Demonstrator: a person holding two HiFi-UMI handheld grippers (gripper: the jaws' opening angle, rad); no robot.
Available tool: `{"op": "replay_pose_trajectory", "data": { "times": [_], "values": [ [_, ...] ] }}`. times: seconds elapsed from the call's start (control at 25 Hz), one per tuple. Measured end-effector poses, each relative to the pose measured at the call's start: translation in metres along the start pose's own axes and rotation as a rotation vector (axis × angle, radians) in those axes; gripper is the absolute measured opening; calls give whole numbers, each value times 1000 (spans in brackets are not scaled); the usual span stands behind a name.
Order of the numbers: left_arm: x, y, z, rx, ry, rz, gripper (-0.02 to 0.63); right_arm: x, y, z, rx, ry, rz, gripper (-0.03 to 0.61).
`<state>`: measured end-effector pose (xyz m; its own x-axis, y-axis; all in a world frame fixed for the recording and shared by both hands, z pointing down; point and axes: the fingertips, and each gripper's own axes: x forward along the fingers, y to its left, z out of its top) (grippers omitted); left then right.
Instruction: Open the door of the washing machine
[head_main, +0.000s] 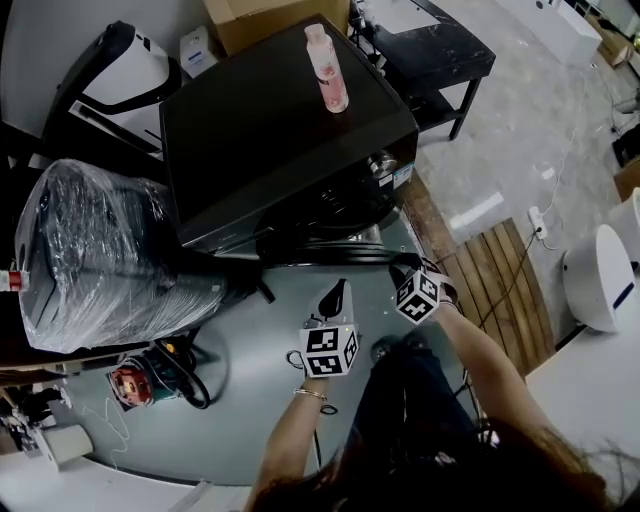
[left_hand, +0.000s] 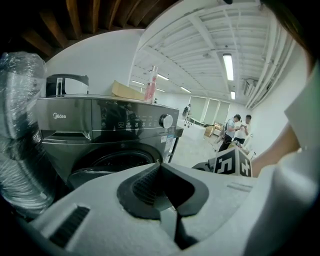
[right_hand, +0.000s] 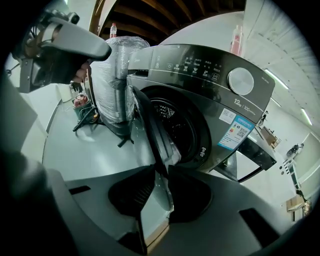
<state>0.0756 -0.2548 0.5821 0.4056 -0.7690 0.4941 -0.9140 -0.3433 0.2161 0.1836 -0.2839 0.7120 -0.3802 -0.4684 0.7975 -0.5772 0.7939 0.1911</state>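
Observation:
The dark front-loading washing machine (head_main: 280, 130) stands ahead of me, its control panel and dial facing the right gripper view (right_hand: 210, 75). Its round door (right_hand: 145, 120) stands swung partly open, away from the drum opening (right_hand: 177, 125). My right gripper (right_hand: 161, 172) is shut on the door's free edge, which runs down between its pads; the head view has it at the machine's front right (head_main: 400, 265). My left gripper (left_hand: 160, 164) hangs in front of the machine (left_hand: 100, 120), jaws shut with nothing in them, a little left of the right one (head_main: 335, 298).
A pink bottle (head_main: 328, 68) stands on the machine's top. A plastic-wrapped appliance (head_main: 100, 250) sits close on the left, with a red tool and cables (head_main: 140, 385) on the floor. A black table (head_main: 430, 50) and wooden planks (head_main: 500, 290) lie to the right. People stand far back (left_hand: 235, 130).

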Motion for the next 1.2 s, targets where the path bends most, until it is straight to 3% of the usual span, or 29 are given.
{"op": "replay_pose_trajectory", "data": {
  "times": [0.76, 1.2],
  "values": [
    [-88, -40, -62, -104, -20, 171, 12, -38, 108, -25, -68, -44, 152, 51],
    [-138, -29, -80, -156, -45, 273, 12, -50, 174, -25, -15, -53, 231, 54]
  ]
}}
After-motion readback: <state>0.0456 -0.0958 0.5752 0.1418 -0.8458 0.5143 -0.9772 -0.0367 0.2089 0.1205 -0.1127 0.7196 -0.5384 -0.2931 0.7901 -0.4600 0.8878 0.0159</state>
